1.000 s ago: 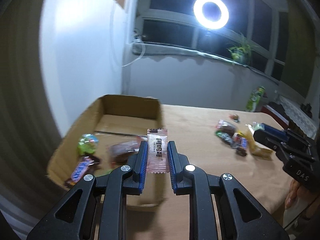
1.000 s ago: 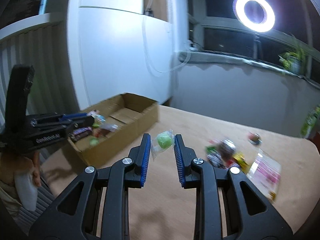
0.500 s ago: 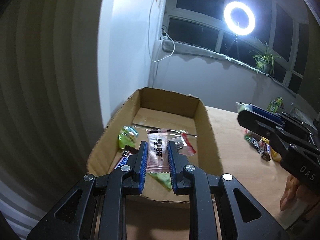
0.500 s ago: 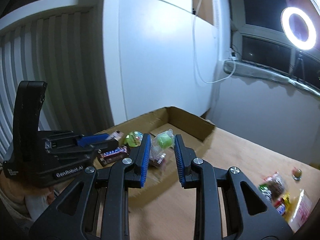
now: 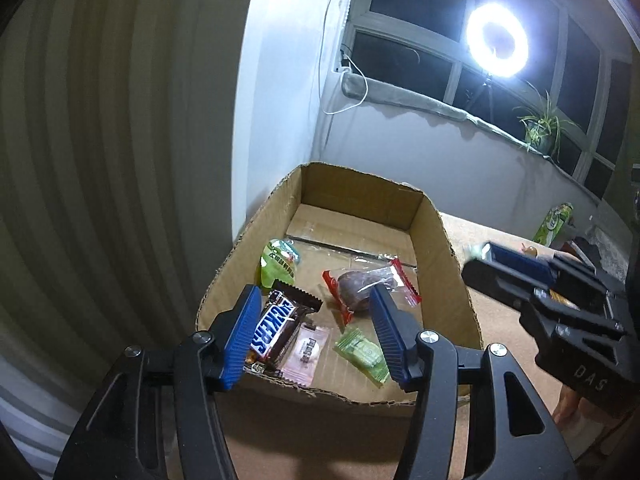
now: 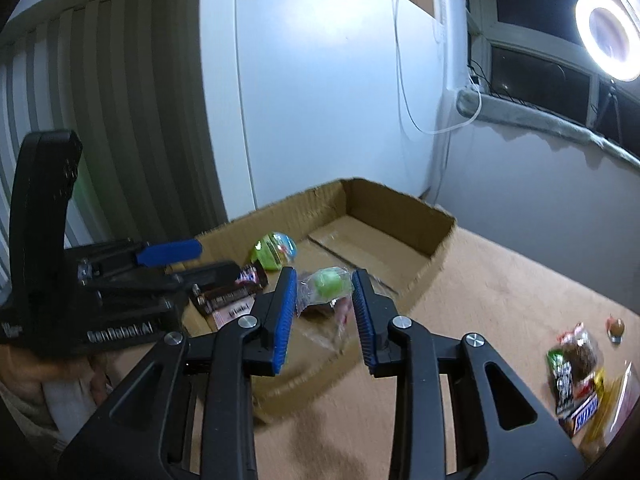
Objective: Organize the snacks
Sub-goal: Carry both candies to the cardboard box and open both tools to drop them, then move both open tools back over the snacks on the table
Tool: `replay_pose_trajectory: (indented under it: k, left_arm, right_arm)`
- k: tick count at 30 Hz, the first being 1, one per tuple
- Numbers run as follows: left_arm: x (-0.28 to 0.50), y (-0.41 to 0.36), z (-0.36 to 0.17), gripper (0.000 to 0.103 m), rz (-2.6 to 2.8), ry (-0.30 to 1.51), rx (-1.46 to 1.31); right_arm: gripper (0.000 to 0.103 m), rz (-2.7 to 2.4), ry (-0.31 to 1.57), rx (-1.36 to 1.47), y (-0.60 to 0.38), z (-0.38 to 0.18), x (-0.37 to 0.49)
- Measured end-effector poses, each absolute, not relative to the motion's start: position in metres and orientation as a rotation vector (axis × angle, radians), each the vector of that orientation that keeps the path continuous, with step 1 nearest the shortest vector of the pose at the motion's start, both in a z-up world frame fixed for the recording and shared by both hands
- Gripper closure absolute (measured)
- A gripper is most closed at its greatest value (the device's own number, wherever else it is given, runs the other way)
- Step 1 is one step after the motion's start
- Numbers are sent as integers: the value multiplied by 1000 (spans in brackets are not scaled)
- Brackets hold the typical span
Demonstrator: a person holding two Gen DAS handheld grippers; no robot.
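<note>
Left gripper point(image 5: 316, 332) just opened wide over box point(image 5: 444, 264), nothing held. Green candy point(image 6: 327, 285) between right gripper point(image 6: 324, 300) pads, jaws just easing apart; grip blurred.

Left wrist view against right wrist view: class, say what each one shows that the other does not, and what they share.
Only the left wrist view shows the potted plant on the sill, a flat green packet in the box and the left gripper from behind, open with nothing between its pads.

Only the right wrist view shows the snack pile on the table and the green sweet between the right gripper's pads.

Both show the box, the Snickers bar, the pink sachet and the ring light.
</note>
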State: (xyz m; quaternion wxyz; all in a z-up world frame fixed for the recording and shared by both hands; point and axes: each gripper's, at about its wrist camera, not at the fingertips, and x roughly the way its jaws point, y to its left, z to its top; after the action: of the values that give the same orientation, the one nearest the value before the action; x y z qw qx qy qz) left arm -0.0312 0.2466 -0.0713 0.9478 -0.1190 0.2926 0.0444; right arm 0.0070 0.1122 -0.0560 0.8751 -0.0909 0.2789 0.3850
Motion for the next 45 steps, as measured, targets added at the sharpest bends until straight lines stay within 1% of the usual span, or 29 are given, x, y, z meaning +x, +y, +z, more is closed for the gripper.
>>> replay_pose_trajectory:
  k: [2, 4, 6, 8, 11, 15, 16, 18, 20, 26, 32, 45]
  left_arm:
    - [-33, 246, -70, 48, 89, 592, -241]
    - [-35, 245, -68, 48, 94, 587, -240]
    - [-37, 246, -67, 48, 101, 587, -243]
    - [-40, 246, -65, 47, 107, 582, -241]
    - [-43, 245, -62, 44, 116, 578, -238]
    - [-39, 237, -57, 44, 112, 582, -208]
    - [-39, 234, -55, 43, 112, 582, -198]
    - [-38, 225, -49, 36, 117, 579, -167]
    - [-39, 217, -44, 32, 121, 570, -141]
    - [-36, 191, -31, 32, 104, 559, -79]
    - [-31, 162, -24, 27, 77, 551, -24]
    - [-13, 98, -29, 27, -25, 588, 48]
  right_arm:
    - [73, 809, 591, -195, 115, -60, 9]
    - [53, 818, 604, -233, 122, -67, 12]
    - [52, 816, 614, -218, 119, -70, 12]
    - [48, 812, 592, -204, 111, -67, 6]
    - [47, 794, 578, -194, 98, -62, -1]
    - [46, 760, 585, -175, 80, -61, -9]
    - [39, 749, 583, -172, 75, -61, -11]
    - [30, 735, 579, -168, 67, -60, -15]
    - [30, 720, 575, -160, 57, -59, -17]
    - [30, 671, 585, -127, 27, -60, -18]
    - [30, 626, 600, -105, -1, -63, -15]
    - [29, 471, 727, -16, -83, -86, 6]
